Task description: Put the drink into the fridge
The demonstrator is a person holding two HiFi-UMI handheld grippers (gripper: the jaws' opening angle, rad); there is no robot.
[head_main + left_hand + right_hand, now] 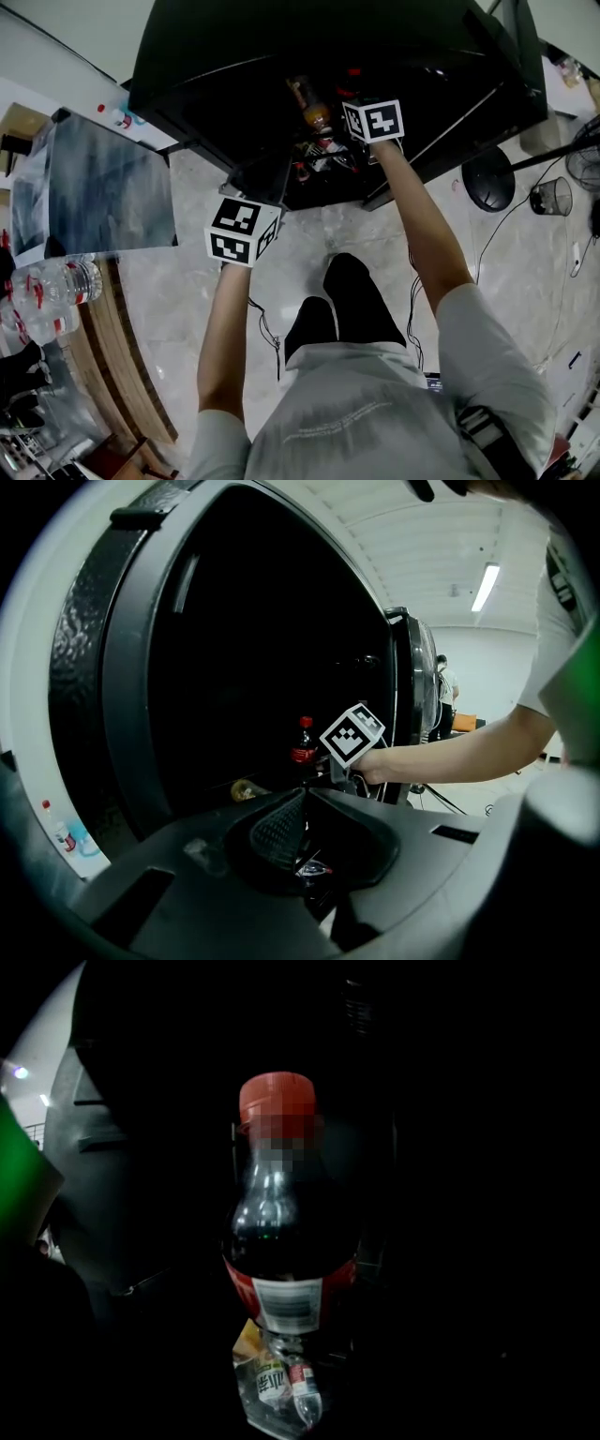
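Head view: we record the fridge door point(103, 187) standing open at left. The left claw point(302, 797) is pressed together on nothing, before the opening. The right claw point(324, 757) pinches the cola bottle point(281, 1241) upright inside the fridge point(281, 56), above a clear bottle point(281, 1382) lying below. We advise seating it level on bare shelf before letting go.

- The fridge point(187, 56) stands open, its door point(112, 187) swung out to the left, so the front is free.
- Inside, an amber bottle point(309, 103) and lower bottles point(319, 152) crowd the space beside the right gripper point(317, 757), which is clamped on the cola bottle point(281, 1241).
- The left gripper point(302, 797), jaws together, hangs in open air before the opening.
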